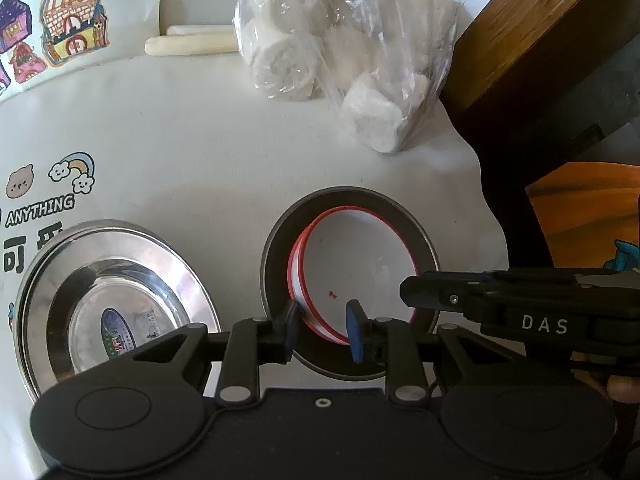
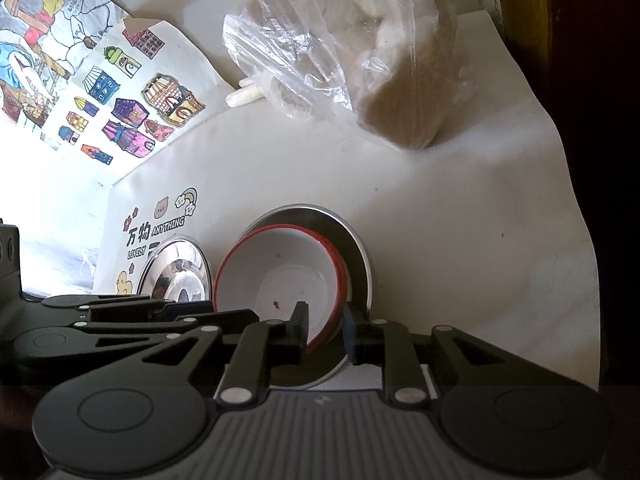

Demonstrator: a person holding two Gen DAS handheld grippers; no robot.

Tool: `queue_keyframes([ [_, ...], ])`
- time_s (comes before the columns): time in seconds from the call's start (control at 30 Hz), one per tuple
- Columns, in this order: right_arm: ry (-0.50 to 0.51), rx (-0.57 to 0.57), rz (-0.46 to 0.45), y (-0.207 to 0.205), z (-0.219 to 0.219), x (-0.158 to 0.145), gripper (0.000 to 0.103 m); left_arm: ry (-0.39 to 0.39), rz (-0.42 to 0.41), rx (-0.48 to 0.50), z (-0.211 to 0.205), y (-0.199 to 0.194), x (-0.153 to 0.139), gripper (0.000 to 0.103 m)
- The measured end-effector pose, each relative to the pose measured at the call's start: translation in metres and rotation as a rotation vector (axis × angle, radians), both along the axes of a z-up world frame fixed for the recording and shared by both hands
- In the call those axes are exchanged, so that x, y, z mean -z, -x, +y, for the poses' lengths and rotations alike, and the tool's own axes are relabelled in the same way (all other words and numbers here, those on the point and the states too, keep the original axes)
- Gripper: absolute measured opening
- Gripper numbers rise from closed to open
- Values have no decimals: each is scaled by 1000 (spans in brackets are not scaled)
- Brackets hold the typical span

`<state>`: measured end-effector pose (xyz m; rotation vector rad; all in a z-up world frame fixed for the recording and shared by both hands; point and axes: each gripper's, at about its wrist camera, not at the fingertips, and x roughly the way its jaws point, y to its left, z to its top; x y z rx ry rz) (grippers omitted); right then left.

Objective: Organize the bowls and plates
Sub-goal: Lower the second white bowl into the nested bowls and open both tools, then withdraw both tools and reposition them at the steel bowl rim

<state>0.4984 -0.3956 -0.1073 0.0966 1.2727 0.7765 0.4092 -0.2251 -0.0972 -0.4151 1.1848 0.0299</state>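
White tablecloth [image 1: 224, 148] (cartoon stickers [image 1: 52, 188]) bears a plastic bag [image 1: 344, 40].

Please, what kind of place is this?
Probably a home, at a table with a white cover. Children's coloured house drawings lie on it, beside a bag of white rolls, a steel plate and a red-rimmed bowl.

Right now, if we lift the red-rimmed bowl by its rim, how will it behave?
The red-rimmed bowl looks thin-walled, so probably light and rigid. Its glossy surface may slip in the pads. It sits tilted inside the steel plate, so it could rock or scrape when lifted.
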Motion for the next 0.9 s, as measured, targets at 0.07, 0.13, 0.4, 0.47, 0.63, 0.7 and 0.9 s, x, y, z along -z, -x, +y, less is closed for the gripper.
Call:
queue_keyframes([
  [0.07,-5,1,-14,0,-2,-2,25,1,-10,-1,1,2,-2,34],
  [0.13,-8,4,-23,0,-3,-4,26,-1,-17,-4,2,3,-5,38],
  [0.4,-14,43,-52,0,-15,-10,56,-28,-40,-25,4,9,-16,61],
  [0.47,-12,53,-49,0,-18,-10,62,-33,-42,-33,5,10,-17,71],
  [0.63,-1,110,-54,1,-32,-10,93,-52,-61,-54,8,12,-23,90],
  [0.7,8,138,-63,1,-38,-11,102,-49,-61,-67,9,14,-23,98],
  [0.9,47,177,-105,8,-51,-12,103,-60,-88,-98,13,21,-25,102],
])
